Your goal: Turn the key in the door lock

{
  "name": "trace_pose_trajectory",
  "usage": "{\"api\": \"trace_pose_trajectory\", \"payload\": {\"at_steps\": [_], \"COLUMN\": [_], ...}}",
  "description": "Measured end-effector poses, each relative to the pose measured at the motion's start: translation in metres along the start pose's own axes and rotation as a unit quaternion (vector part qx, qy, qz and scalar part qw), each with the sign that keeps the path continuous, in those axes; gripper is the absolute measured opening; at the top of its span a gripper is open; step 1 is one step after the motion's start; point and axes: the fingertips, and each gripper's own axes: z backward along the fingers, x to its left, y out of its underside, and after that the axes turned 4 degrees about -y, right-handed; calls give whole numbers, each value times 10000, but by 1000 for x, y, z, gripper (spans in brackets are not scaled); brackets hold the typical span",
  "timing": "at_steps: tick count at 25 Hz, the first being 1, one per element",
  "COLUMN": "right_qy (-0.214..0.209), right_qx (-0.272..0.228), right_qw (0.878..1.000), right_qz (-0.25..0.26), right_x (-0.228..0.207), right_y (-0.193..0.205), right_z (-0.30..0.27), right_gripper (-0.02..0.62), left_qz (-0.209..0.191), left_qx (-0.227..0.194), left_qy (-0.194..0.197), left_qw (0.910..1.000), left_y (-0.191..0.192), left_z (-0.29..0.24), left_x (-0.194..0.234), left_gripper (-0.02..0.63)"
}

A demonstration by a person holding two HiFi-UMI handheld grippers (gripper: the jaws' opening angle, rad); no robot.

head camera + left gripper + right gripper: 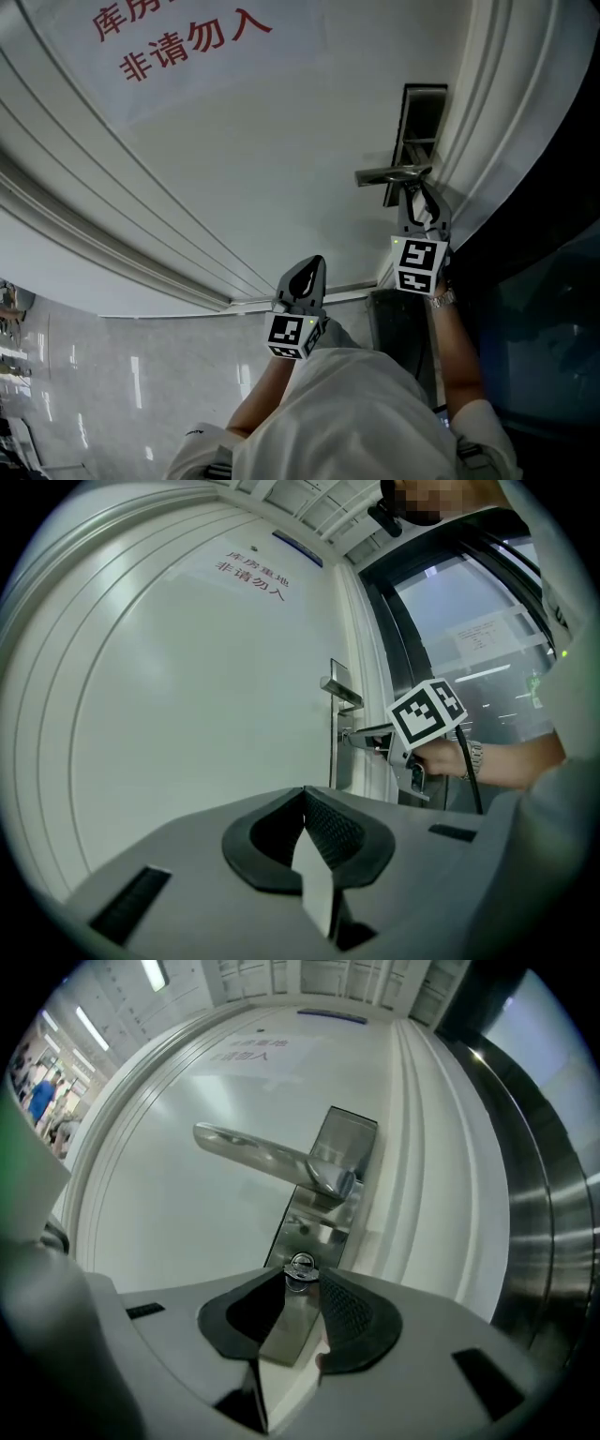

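A small silver key [300,1267] sits in the lock of the steel plate [345,1143], just below the lever handle [262,1155] on the white door [244,159]. My right gripper [300,1277] points level at the door, its two tips pressed on either side of the key's head. From the head view the right gripper [419,202] sits right under the handle [394,173]. My left gripper [305,279] hangs back from the door to the left, shut and holding nothing. Its own view looks past its closed tips [304,791] to the right gripper [361,735] at the lock.
Red characters [178,42] are printed on the door's upper panel. Raised mouldings run along the door frame [487,141]. A dark glass panel [553,309] stands to the right of the frame. Glossy floor tiles [112,375] lie below left.
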Motion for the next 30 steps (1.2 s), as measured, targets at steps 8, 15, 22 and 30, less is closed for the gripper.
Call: {"api": "trace_pose_trajectory", "payload": {"at_steps": [8, 15, 22, 30], "right_qy": [-167, -385, -524, -882], "right_qx": [-169, -275, -392, -506], "right_qw": [9861, 9464, 8878, 7672], "right_qz": [-1643, -3196, -4555, -6332], "right_x": [-3, -5, -7, -8], "right_y": [3, 4, 6, 9], "right_z": [0, -1, 0, 0], "right_gripper": [117, 117, 117, 117], "left_qz": [-61, -155, -174, -176], "left_qx": [-6, 107, 122, 17], "left_qy": [61, 190, 194, 196], "left_qw": [10000, 9996, 9996, 9997], "left_y": [0, 1, 1, -2], "left_z": [-2, -7, -9, -13], "left_x": [-7, -16, -17, -18], "left_gripper": [9, 9, 9, 9]}}
